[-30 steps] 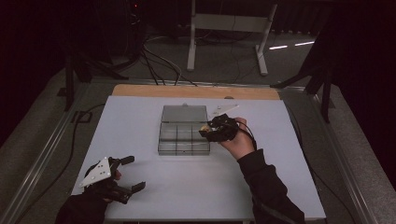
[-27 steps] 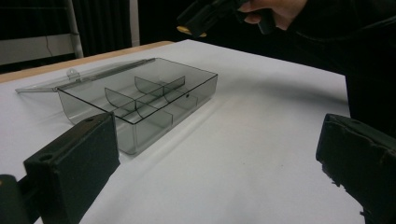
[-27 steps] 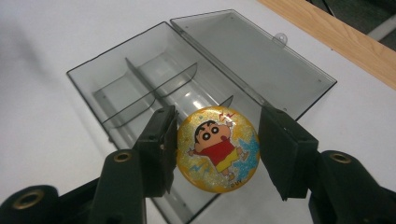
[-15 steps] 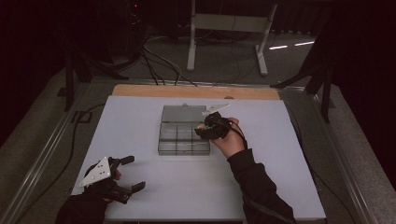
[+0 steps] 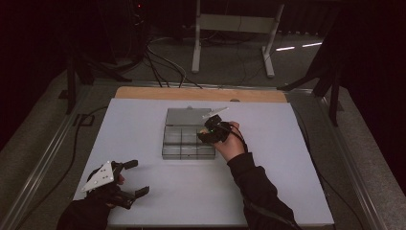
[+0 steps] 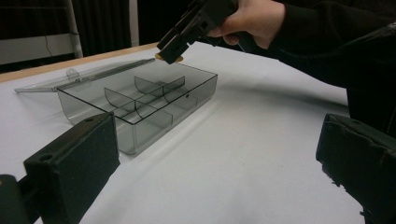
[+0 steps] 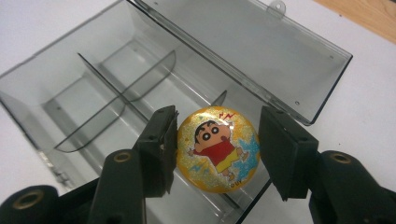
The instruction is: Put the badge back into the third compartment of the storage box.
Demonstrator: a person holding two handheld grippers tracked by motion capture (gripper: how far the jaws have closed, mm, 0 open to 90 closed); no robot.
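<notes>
Smoky transparent box (image 5: 186,139) lies open in the middle of the white tabletop (image 5: 287,158), with six compartments and its lid flat behind. One round yellow cartoon badge (image 7: 216,149) sits between the right tongs (image 7: 217,151), touching the left jaw, above the box. Left tongs (image 5: 134,178) stand wide open, empty, near the tabletop's front edge.

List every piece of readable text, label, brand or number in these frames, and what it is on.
No words, brands or numbers can be read with certainty.
Round cartoon badge between the right gripper's jaws: tiny marks near its lower edge, too small to read; otherwise a picture.
Clear compartment box: no label or print.
Left gripper: no markings legible.
</notes>
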